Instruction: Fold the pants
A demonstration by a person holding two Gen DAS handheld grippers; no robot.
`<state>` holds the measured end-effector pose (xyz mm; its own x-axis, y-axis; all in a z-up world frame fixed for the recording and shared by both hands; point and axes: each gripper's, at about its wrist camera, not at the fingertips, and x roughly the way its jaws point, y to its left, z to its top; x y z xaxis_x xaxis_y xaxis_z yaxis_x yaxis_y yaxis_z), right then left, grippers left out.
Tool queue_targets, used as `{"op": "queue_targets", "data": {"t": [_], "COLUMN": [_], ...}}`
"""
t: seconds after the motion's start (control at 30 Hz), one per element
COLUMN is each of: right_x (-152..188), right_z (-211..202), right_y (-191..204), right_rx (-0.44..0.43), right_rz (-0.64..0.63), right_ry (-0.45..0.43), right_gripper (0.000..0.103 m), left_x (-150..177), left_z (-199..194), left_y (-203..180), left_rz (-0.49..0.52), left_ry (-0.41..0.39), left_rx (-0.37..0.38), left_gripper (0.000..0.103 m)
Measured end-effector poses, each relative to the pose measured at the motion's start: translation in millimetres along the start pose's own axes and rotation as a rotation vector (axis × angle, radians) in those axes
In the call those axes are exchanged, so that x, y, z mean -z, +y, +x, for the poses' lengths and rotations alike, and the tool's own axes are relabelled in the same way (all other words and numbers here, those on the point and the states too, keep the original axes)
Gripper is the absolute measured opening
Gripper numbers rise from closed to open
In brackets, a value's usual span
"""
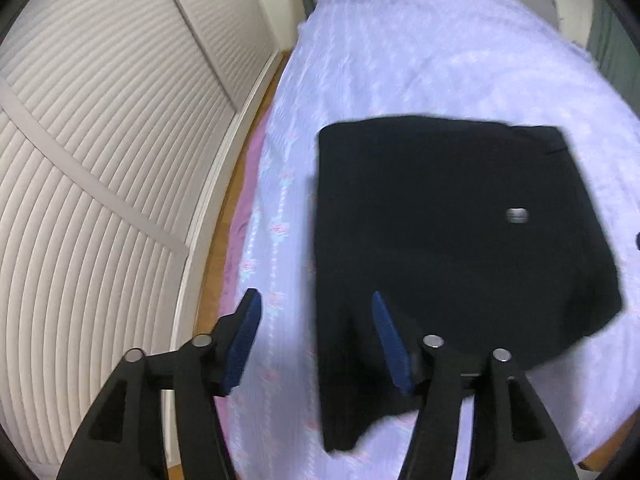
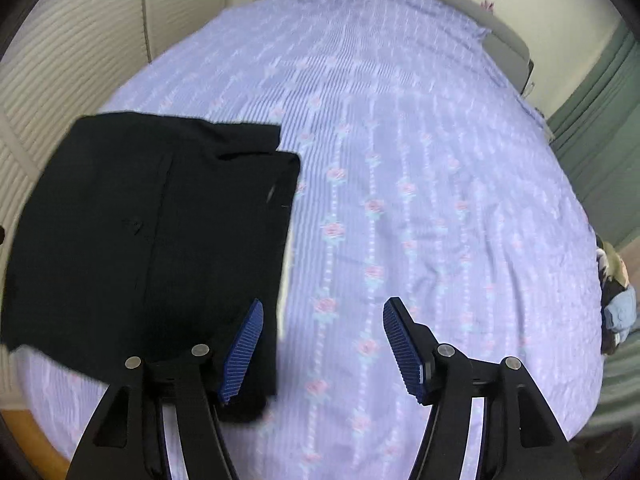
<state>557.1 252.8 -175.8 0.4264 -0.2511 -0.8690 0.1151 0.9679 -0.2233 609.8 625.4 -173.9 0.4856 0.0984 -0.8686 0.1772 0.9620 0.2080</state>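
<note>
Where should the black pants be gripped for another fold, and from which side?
Probably the two near corners of the black pants, coming from the near bed edge, one gripper each. They lie flat as a folded rectangle on the bedspread, so only edges give thin fabric to pinch.

Both wrist cams sit just above the bed [image 1: 400,60], tilted steeply down. Left cam faces its left edge w/ closet doors [image 1: 100,160]; right cam faces mid-bed. Shared: black pants [image 1: 440,220], flowered cover, headboard.
</note>
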Motion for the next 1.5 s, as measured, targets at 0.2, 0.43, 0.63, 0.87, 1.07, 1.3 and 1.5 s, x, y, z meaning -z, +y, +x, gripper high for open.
{"op": "queue_targets", "data": {"t": [0.2,0.43,0.63,0.87,1.07,1.3,1.5], "right_x": [19.4,74.9,139.5,195.9,225.4,257.9,279.6], "right_z": [-50.3,-108.1,-147.8,-186.0,-218.0,-242.3,-256.4], "right_y": [-34.6,-117.0,-198.3,-280.5,-334.4,-385.4,-422.1], "right_rx": [0.026,0.019,0.002,0.024,0.032,0.072,0.041], "right_rz": [0.034,0.105,0.113,0.088,0.164,0.277,0.266], "right_ry": [-0.081,-0.099,-0.117,-0.169,-0.211,-0.246,-0.265], "right_gripper": [0.077,0.081,0.081,0.081,0.081,0.081,0.081], "left_x": [20.8,43.2,73.6,106.8,108.7,113.3,130.7], "left_z": [-79.6,-171.5,-244.1,-306.2,-343.7,-375.1,-407.1], "left_y": [-47.7,-127.5,-213.5,-314.6,-373.3,-435.2,-477.2], "left_rz": [0.024,0.035,-0.001,0.025,0.084,0.157,0.141], "left_ry": [-0.081,-0.175,-0.227,-0.265,-0.318,-0.363,-0.380], "left_rx": [0.025,0.074,0.073,0.086,0.135,0.158,0.153], "left_gripper": [0.071,0.085,0.091,0.092,0.095,0.097,0.097]}}
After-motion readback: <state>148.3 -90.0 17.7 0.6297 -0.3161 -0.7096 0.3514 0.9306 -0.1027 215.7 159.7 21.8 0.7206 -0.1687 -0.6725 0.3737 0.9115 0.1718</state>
